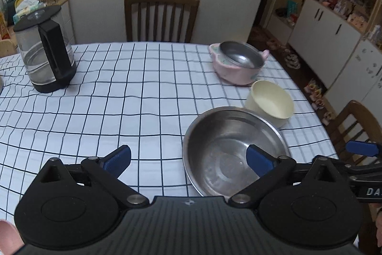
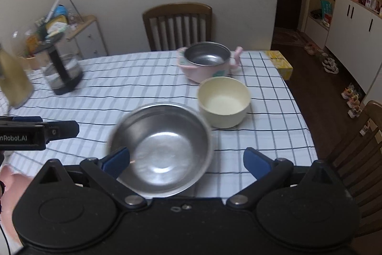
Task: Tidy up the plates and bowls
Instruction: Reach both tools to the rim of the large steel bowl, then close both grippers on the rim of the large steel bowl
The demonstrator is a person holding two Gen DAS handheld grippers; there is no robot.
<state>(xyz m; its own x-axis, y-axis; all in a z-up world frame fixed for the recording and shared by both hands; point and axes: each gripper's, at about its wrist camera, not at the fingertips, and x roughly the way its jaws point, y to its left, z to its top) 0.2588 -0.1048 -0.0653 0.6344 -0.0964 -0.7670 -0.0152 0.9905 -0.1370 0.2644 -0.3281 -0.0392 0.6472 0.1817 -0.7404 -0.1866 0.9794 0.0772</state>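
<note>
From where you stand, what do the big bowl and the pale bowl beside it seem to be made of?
Big bowl: likely stainless steel, a shiny silver surface with bright reflections. Pale cream bowl: matte and opaque with thick walls, probably plastic or melamine, possibly ceramic; the look leaves it open.

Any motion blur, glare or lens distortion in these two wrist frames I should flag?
Left wrist view: mostly sharp; fisheye bends the checked tablecloth lines; soft glare inside the large steel bowl. Right wrist view: motion-blurred, smearing the bowl's rim and the kettle, while the cream bowl reads more clearly; corners vignette dark in both.
</note>
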